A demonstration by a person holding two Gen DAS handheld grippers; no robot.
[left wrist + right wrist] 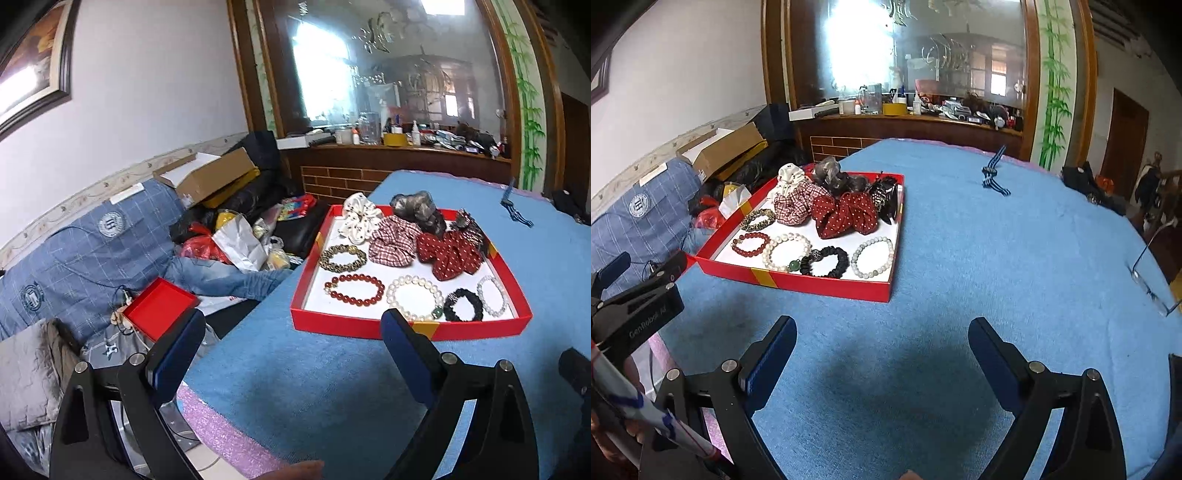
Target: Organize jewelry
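A red tray (369, 326) (831, 286) sits on the blue tablecloth. Its front row holds a red bead bracelet (354, 288) (750, 244), a white pearl bracelet (413, 297) (788, 251), a black bracelet (463, 304) (825, 262) and a pale bead bracelet (491, 301) (871, 256). Behind them lie a leopard-print band (342, 257) and several scrunchies, among them a red dotted one (448, 254) (846, 214). My left gripper (291, 343) is open and empty, just short of the tray's front rim. My right gripper (884, 343) is open and empty over bare cloth, nearer than the tray.
A blue striped strap (515, 210) (993, 177) lies far back on the table, with glasses (1152, 273) near the right edge. The table's left edge shows pink foam (221, 435). Beyond it is a cluttered sofa with a red lid (159, 308), bags and a cardboard box (207, 177).
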